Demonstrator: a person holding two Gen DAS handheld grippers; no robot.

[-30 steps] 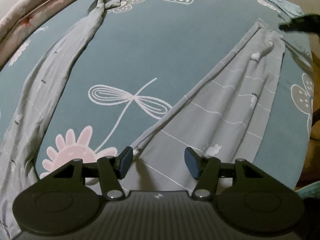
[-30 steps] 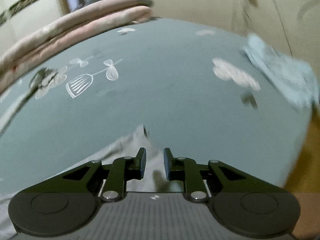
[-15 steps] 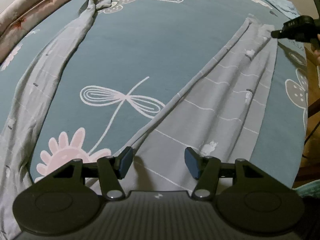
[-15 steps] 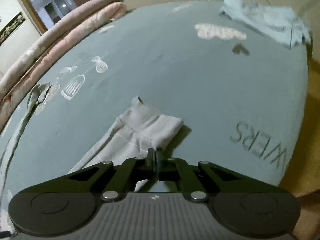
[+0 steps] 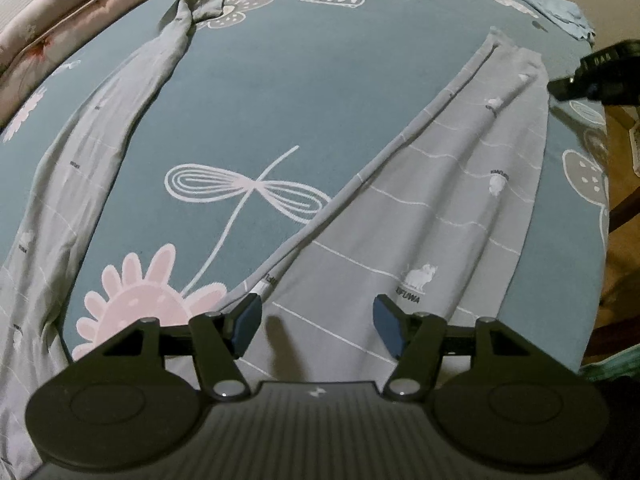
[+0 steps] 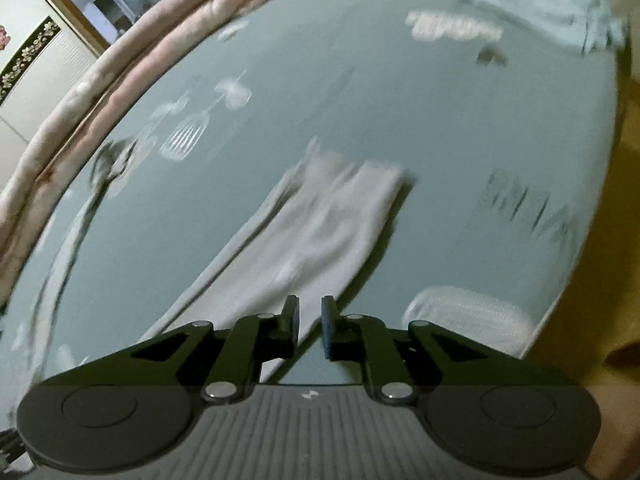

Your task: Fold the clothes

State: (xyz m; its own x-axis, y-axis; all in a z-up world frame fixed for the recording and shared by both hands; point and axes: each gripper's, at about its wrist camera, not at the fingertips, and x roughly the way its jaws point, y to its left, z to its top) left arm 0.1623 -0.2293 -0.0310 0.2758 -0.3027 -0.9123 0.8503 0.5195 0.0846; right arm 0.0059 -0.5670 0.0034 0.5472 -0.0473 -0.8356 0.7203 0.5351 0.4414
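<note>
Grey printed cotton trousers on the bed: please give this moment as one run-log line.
grey printed cotton trousers: spread flat, unfolded | left hand-held gripper: opening, empty | right hand-held gripper: opening, empty

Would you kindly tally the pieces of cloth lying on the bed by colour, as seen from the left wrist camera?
Grey: 1, the trousers spread with legs apart
Light blue: 1, the garment at the far corner
Pink: 1, the quilt along the far edge
Total: 3

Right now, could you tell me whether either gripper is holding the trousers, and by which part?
Neither holds anything. The left gripper is open over the grey trousers, its jaws opening. The right gripper, jaws opening too, has nothing between its pads.
</note>
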